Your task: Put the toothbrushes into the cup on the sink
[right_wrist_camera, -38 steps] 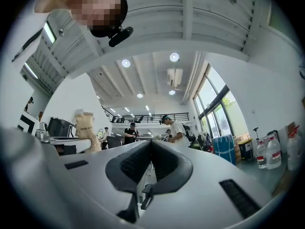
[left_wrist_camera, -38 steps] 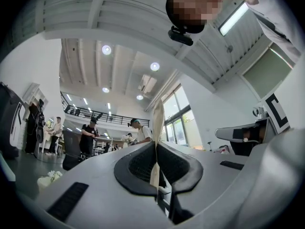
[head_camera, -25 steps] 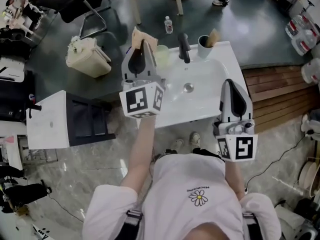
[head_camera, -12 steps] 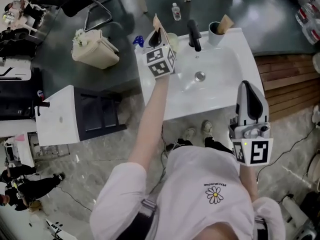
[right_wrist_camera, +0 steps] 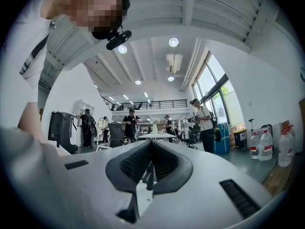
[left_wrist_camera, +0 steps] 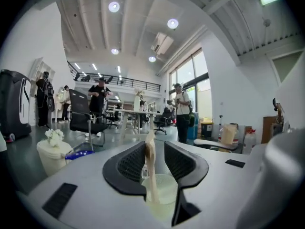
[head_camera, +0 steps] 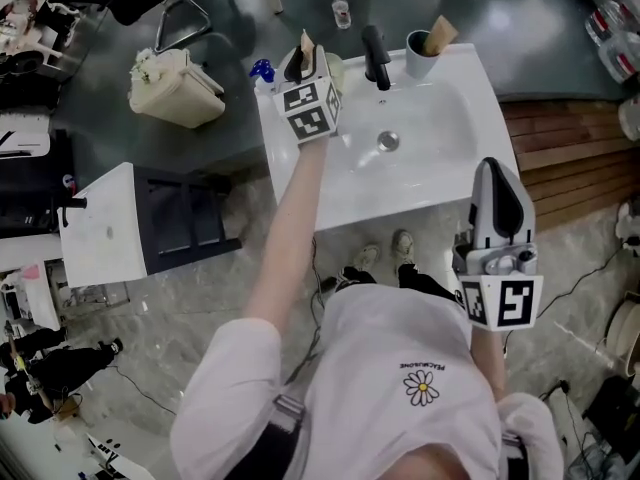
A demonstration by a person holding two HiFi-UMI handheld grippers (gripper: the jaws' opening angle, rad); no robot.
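Now left gripper point(head_camera: 298, 61) has reached the cup point(left_wrist_camera: 165, 194), jaws opening around toothbrush point(left_wrist_camera: 150, 168).

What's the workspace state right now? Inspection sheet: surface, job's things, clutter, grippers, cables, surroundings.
Surface: white sink, black faucet at the back.
Job's things: beige toothbrush has its lower end in the pale cup; second cup right of the faucet holds a beige item.
Clutter: nothing seen on the sink.
Grippers: left gripper jaws opening, toothbrush between them; right gripper shut, empty, off the sink's front corner.
Cables: cable on the floor, right.
Surroundings: water bottle, cream bin, white cabinet.
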